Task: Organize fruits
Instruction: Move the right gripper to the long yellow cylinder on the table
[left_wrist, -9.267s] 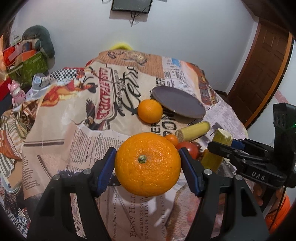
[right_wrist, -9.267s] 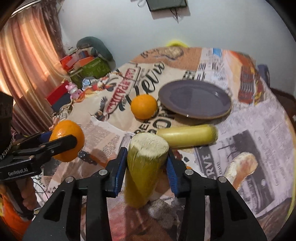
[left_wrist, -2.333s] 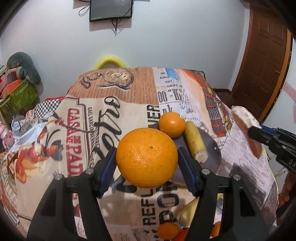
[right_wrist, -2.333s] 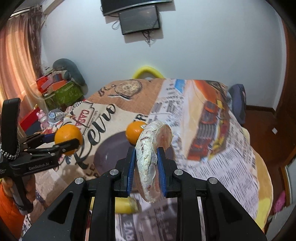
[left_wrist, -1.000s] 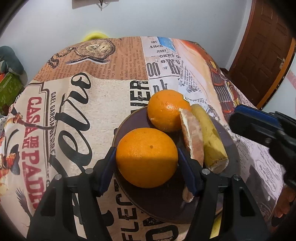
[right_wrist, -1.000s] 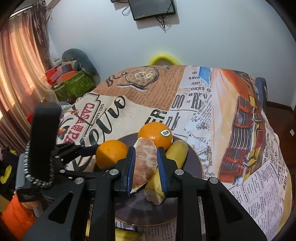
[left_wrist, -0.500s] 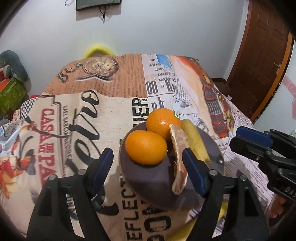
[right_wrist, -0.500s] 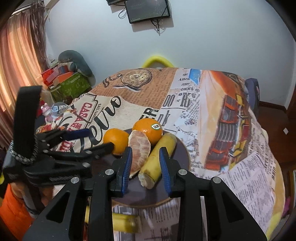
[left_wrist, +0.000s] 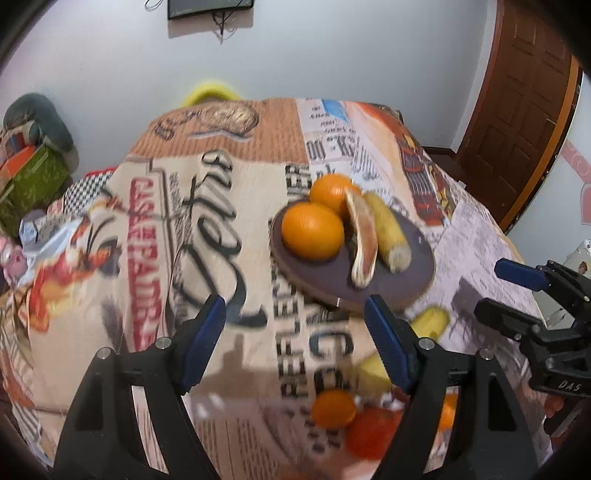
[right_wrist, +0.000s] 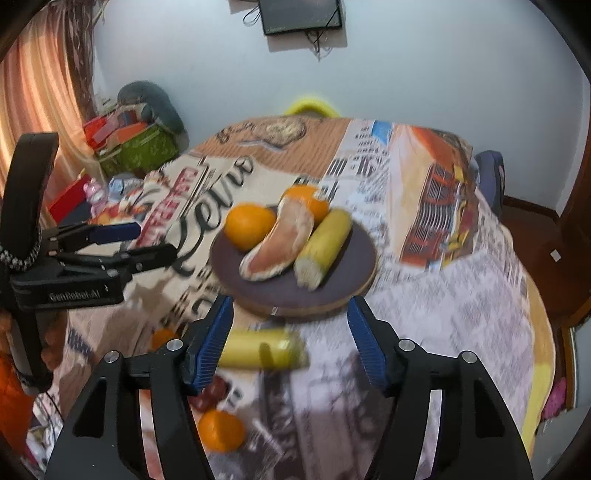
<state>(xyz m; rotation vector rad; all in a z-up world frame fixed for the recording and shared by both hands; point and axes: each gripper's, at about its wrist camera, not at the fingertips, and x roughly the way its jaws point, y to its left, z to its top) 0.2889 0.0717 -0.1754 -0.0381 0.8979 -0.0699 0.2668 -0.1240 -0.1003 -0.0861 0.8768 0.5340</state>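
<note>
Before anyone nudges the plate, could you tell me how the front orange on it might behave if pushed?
The front orange is round and rests on a flat plate with no visible raised rim, so it would probably roll. The peeled segment beside it might stop it on that side. Its skin looks firm, so it is likely not fragile.

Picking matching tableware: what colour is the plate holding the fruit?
Dark purple-brown plate, clearest in the right wrist view.
</note>
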